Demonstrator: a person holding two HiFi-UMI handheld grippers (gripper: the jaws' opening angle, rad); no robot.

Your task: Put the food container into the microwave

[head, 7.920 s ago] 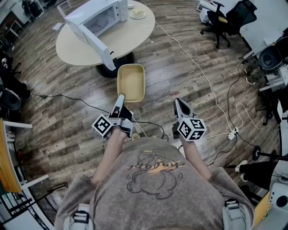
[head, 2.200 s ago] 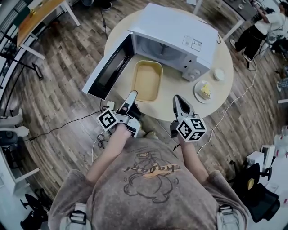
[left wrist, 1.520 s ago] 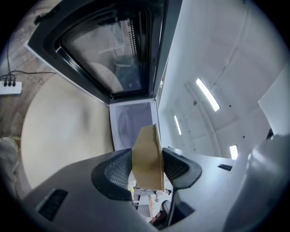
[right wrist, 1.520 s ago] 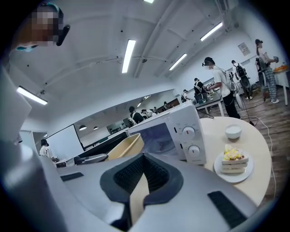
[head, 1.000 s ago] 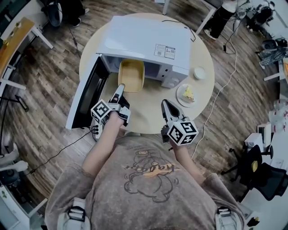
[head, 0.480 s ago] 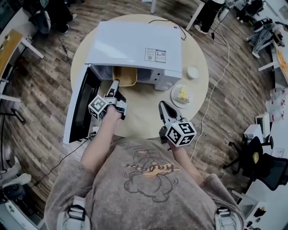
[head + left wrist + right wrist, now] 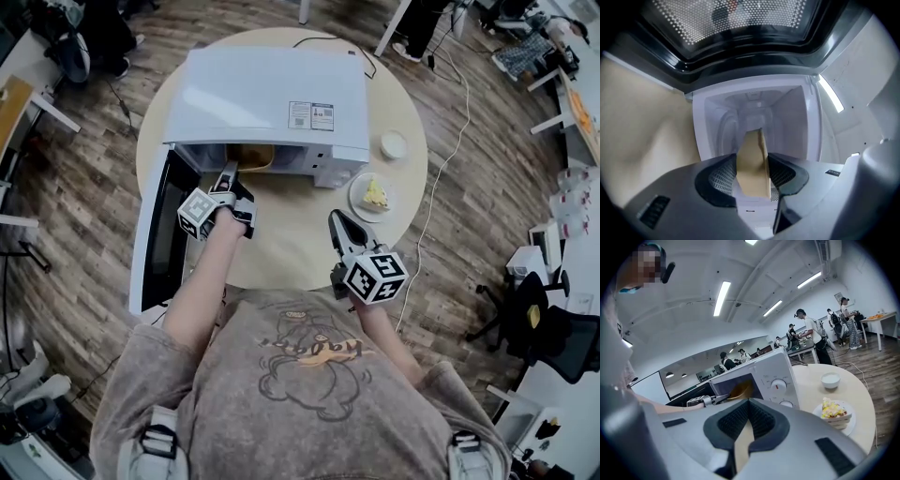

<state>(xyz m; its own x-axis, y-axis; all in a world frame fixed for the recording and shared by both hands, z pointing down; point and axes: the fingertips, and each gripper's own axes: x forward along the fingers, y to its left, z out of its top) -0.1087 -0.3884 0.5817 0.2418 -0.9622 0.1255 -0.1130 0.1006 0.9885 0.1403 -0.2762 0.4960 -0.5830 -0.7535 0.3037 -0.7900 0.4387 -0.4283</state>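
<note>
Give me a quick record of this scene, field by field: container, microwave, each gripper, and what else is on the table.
food container: pinched by rim, partly inside cavity
microwave: on round table
door: open
left gripper: shut on food container
right gripper: shut, empty, over table
also on table: plate of food, small bowl

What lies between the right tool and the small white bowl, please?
A plate of yellow food lies between the right tool and the bowl, per the head view.

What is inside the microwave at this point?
The tan food container, clamped by the left gripper, reaches into the microwave. In the head view the microwave's top covers most of it; the cavity floor beneath is hidden.
</note>
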